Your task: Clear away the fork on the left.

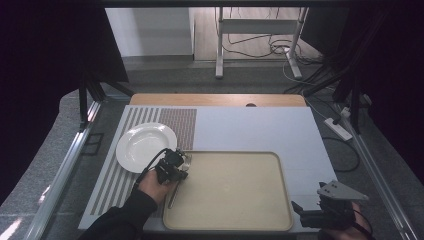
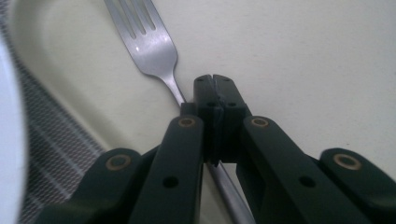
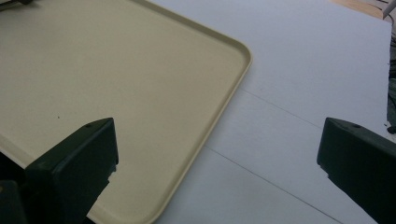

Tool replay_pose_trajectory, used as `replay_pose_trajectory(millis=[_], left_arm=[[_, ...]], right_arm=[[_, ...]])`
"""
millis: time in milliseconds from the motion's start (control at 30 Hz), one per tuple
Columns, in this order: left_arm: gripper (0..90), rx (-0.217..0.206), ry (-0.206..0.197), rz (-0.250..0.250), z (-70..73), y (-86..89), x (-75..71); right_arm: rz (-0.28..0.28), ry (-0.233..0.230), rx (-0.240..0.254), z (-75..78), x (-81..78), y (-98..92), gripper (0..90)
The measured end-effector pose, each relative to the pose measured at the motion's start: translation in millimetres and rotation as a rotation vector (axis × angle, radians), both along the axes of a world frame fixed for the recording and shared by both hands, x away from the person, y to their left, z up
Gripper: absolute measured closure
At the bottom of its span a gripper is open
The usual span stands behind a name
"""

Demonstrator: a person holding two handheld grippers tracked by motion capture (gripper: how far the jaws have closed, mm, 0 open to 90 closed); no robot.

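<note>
Left tool (image 2: 215, 88) pinches the fork (image 2: 148, 42) by its neck, tines lying inside the beige tray (image 1: 280, 200) at its left edge, beside the empty white plate (image 1: 142, 145). Right tool (image 3: 217, 154) spread wide.

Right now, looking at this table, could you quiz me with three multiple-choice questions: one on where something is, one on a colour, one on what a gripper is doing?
1. Where is the white plate?
A. on the tray
B. on the striped mat left of the tray
C. on the floor

2. What colour is the tray?
A. beige
B. red
C. black

3. How do the left gripper's jaws stand?
A. wide open above the plate
B. open around a cup
C. shut on the fork

Answers: 1 B, the high view shows the plate on the striped mat beside the tray's left edge. 2 A, the tray is pale beige in every view. 3 C, the left gripper view shows the jaws pressed together on the fork's handle, over the tray.
</note>
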State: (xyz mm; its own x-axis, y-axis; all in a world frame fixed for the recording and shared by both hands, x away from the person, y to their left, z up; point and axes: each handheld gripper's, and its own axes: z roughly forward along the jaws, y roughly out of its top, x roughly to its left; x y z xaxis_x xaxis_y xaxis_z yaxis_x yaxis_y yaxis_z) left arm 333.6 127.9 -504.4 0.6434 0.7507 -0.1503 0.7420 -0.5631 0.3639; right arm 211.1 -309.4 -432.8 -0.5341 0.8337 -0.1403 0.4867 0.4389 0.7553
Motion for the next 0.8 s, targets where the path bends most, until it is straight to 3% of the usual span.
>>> replay_pose_trajectory(millis=[333, 433, 533, 633, 700, 800], left_arm=[[88.4, 0.008, 0.002, 0.06, -1.3, 14.5, 6.4], [88.4, -0.013, 0.005, 0.054, -1.3, 15.3, 6.3], [88.1, -0.018, -0.035, 0.036, 4.1, 13.5, 3.8], [79.3, -0.035, -0.075, 0.02, 9.3, 11.7, 0.8], [77.5, -0.053, -0.085, 0.011, 11.8, 11.2, -0.3], [67.6, -0.086, -0.095, -0.006, 15.9, 10.0, -2.8]], right_arm=[[0.001, 0.002, -0.004, 0.0, 0.0, 0.2, 0.0], [0.002, 0.002, -0.004, 0.1, -0.1, 0.2, 0.0], [0.001, 0.002, -0.003, 0.1, -0.1, 0.1, 0.0], [0.002, 0.001, -0.001, 0.0, 0.0, 0.0, 0.0], [0.002, 0.0, 0.0, 0.0, 0.0, 0.0, 0.0], [0.002, 0.0, 0.0, 0.0, 0.0, 0.0, 0.0]])
